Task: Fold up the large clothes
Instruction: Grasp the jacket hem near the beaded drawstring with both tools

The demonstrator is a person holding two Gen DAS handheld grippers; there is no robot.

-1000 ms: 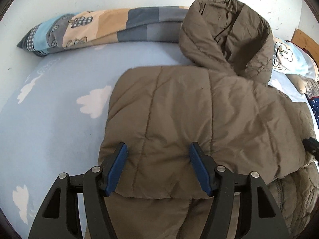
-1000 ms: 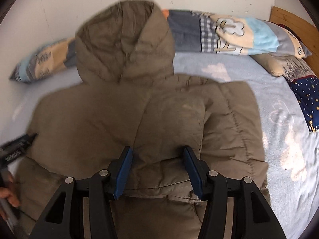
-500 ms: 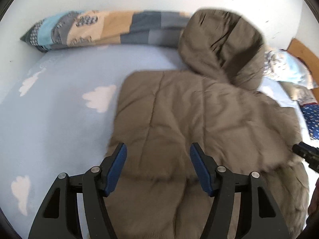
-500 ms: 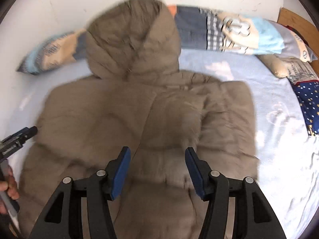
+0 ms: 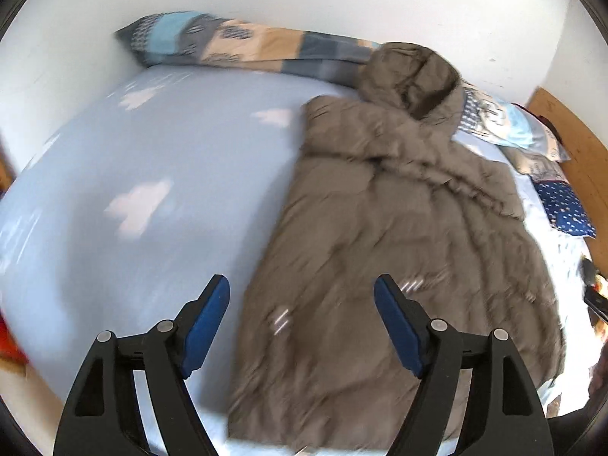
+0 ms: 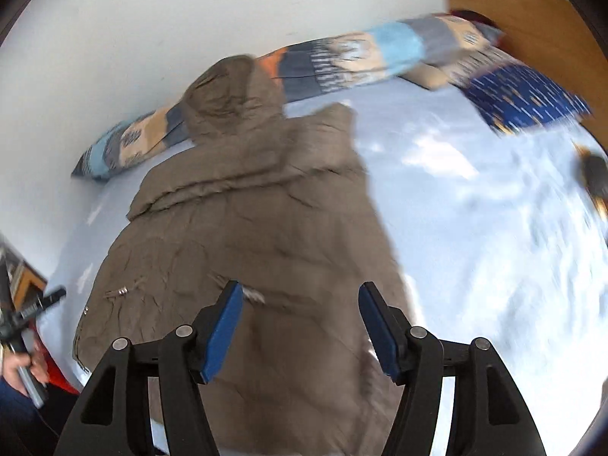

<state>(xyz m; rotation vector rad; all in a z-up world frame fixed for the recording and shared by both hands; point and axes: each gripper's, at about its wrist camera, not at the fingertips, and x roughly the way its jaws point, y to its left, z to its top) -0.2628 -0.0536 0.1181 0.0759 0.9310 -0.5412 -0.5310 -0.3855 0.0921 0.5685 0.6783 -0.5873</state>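
Note:
A brown hooded puffer jacket (image 5: 410, 235) lies flat on the light blue bed sheet (image 5: 152, 174), folded narrow, hood (image 5: 410, 72) towards the wall. My left gripper (image 5: 302, 319) hangs above the jacket's lower left edge, jaws opening, nothing between its blue pads. In the right wrist view the same jacket (image 6: 258, 235) stretches away from my right gripper (image 6: 300, 323), which hovers over its lower part with jaws opening and nothing held. The hood (image 6: 228, 95) rests against the pillows.
A long patchwork pillow (image 5: 243, 45) lies along the white wall. More pillows, one dark blue with dots (image 6: 524, 95), sit at the right by a wooden headboard (image 6: 532, 19). A hand (image 6: 19, 372) holding the other gripper shows at the lower left of the right wrist view.
Both grippers let go of the jacket folds they pinched, pulled back and up from the jacket, and their jaws spread wider. The jacket now lies farther away and fully on the bed.

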